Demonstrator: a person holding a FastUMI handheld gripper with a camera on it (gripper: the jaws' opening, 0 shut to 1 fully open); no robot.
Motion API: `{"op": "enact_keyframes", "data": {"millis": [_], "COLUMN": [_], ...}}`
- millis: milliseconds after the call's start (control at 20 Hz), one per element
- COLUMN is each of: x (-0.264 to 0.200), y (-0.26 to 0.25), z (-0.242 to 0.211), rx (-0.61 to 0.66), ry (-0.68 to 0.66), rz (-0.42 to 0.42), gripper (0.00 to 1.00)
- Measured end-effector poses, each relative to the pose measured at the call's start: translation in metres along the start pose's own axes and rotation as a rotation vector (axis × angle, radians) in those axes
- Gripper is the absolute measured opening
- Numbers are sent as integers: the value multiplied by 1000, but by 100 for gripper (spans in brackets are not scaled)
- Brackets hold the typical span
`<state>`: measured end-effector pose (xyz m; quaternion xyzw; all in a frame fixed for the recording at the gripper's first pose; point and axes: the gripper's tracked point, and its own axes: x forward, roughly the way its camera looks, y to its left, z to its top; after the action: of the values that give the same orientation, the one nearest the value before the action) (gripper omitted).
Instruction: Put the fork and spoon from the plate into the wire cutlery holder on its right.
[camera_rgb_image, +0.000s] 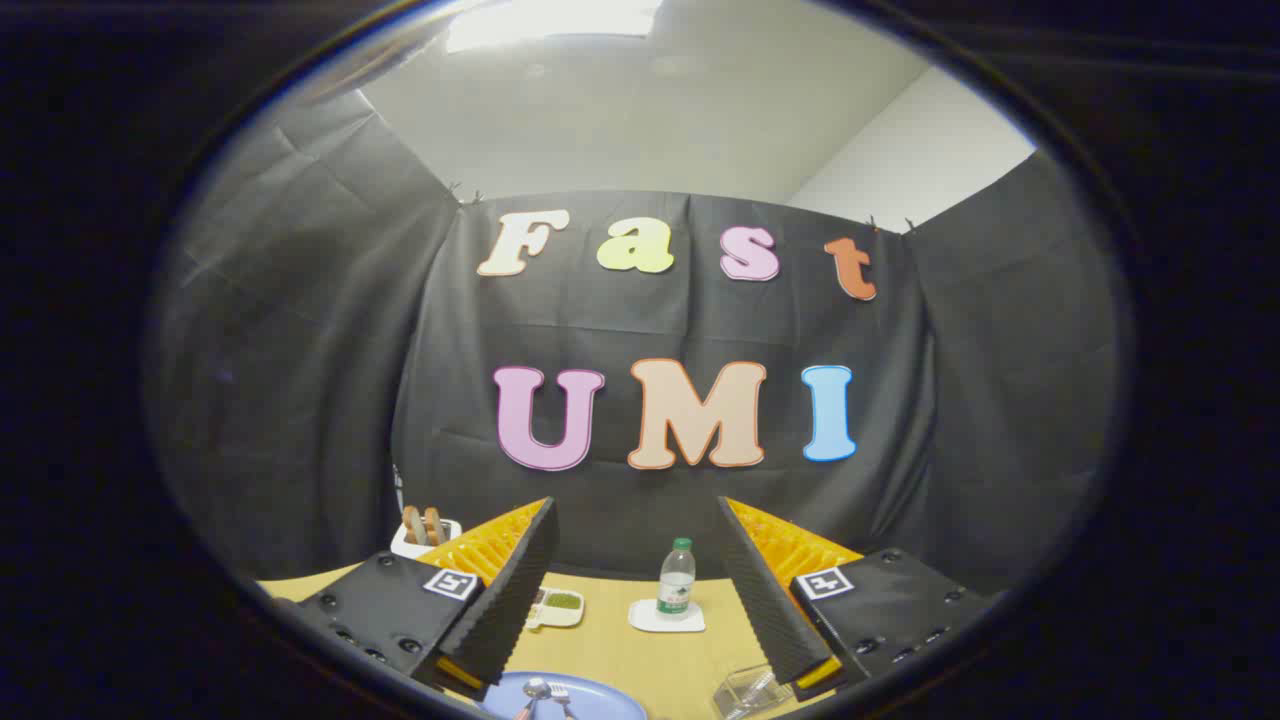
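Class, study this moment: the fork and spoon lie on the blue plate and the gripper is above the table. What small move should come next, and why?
Probably lower the gripper toward the blue plate. Its fingers stand wide open, holding nothing, well above the table, while the spoon and fork lie on the plate below them.

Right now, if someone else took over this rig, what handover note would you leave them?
Tongs: open, holding nothing, raised above the table.
Fork and spoon lie on the blue plate, below and between the fingers.
The holder sits right of the plate, near the right finger; what it contains cannot be told.
Done: nothing moved.
Left: pick up each utensil and put both into the holder.
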<state>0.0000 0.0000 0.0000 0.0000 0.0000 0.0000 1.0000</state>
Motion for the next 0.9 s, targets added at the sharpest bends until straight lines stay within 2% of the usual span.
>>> {"op": "enact_keyframes", "data": {"millis": [900], "x": [11], "y": [15], "z": [-12], "rx": [-7], "ry": [37], "rz": [37], "gripper": [99]}}
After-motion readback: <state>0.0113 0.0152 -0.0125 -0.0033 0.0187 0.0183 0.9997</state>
